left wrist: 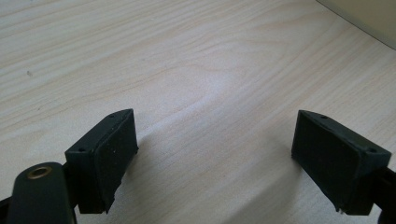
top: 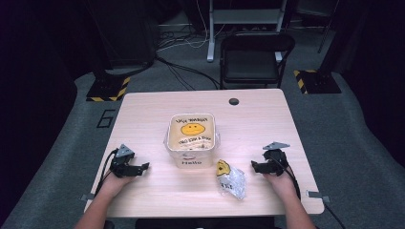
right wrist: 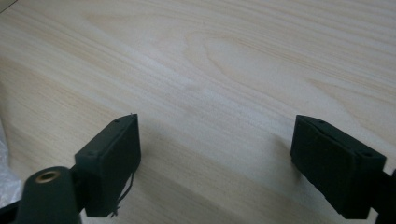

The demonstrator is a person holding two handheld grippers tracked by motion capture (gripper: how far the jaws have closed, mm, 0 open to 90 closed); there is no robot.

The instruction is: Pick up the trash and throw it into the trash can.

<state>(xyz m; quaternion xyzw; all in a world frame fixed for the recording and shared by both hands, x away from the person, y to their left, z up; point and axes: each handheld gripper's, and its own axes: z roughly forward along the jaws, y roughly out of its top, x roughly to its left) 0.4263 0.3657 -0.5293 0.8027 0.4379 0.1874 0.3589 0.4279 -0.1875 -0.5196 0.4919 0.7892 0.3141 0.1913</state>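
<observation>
A square container (top: 192,138) lined with a plastic bag bearing a yellow smiley face stands at the middle of the light wood table (top: 248,124). A crumpled clear plastic bag (top: 230,180) with a yellow patch lies just to its front right. My left gripper (top: 144,166) rests on the table left of the container, jaws wide apart and empty, its pads (left wrist: 112,154) over bare wood. My right gripper (top: 253,166) rests right of the crumpled bag, also open and empty, one of its pads (right wrist: 116,161) over bare wood.
A black folding chair (top: 253,57) stands behind the table's far edge. A round cable hole (top: 233,101) sits near that edge. Cables and stand bases with yellow-black tape (top: 111,89) lie on the grey floor beyond.
</observation>
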